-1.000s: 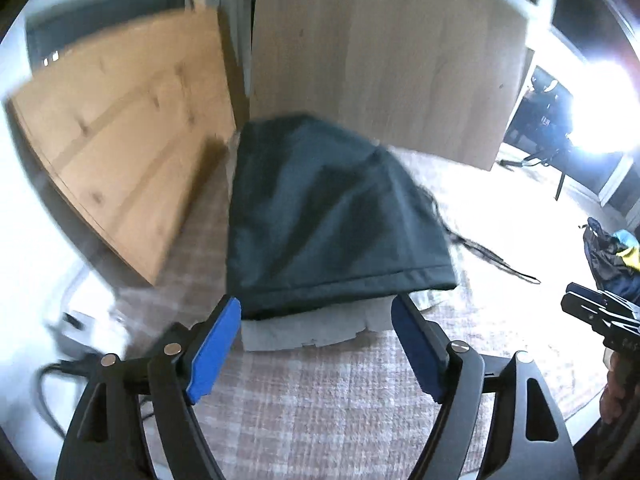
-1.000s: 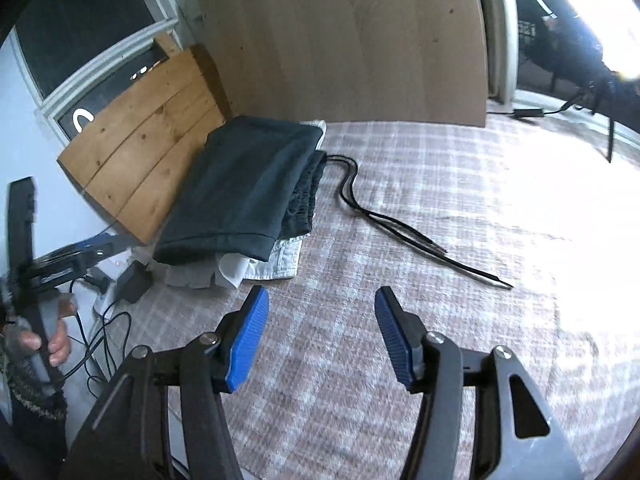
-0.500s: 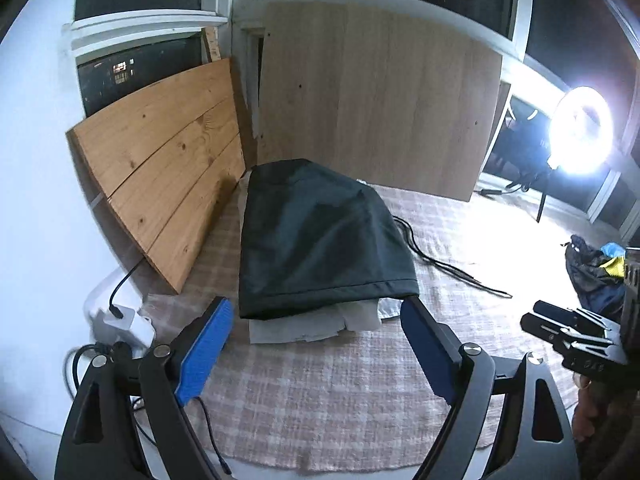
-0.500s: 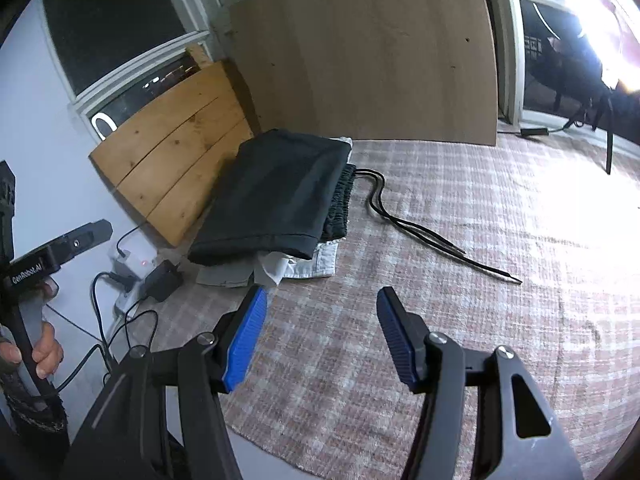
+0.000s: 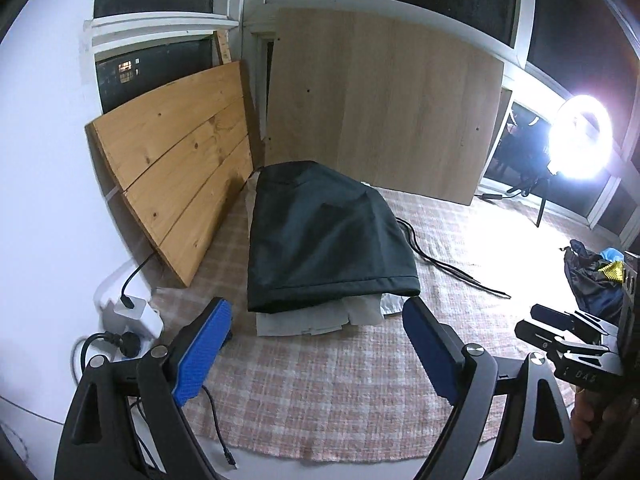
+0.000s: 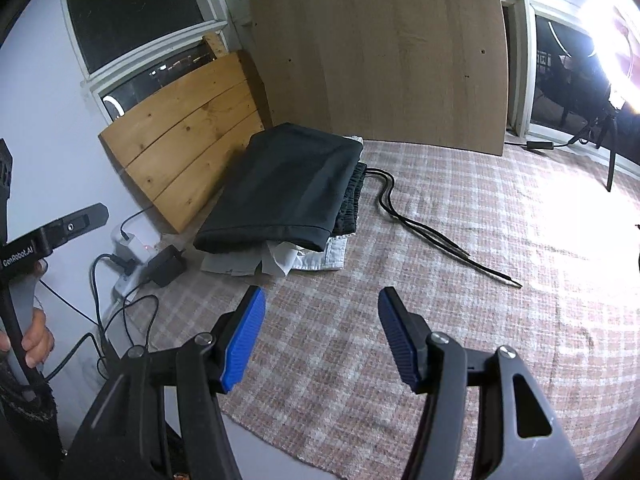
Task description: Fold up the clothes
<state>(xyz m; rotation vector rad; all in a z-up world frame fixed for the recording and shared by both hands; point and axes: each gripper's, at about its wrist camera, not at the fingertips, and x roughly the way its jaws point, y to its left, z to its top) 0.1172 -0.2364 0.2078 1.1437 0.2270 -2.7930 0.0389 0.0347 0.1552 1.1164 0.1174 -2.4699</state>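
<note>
Clothes (image 5: 328,232): one stack, two empty tools

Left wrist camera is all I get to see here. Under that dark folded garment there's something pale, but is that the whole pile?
Observer: Not quite. The right wrist view shows a black garment with a gathered waistband between the dark folded garment and the white clothes.
Operator: And that black cord beside the pile?
Observer: Two cords run side by side from the pile across the checked rug.
Operator: Anything else plugged in by the wall?
Observer: A black power adapter lies by the white power strip, with a small red light beside it.
</note>
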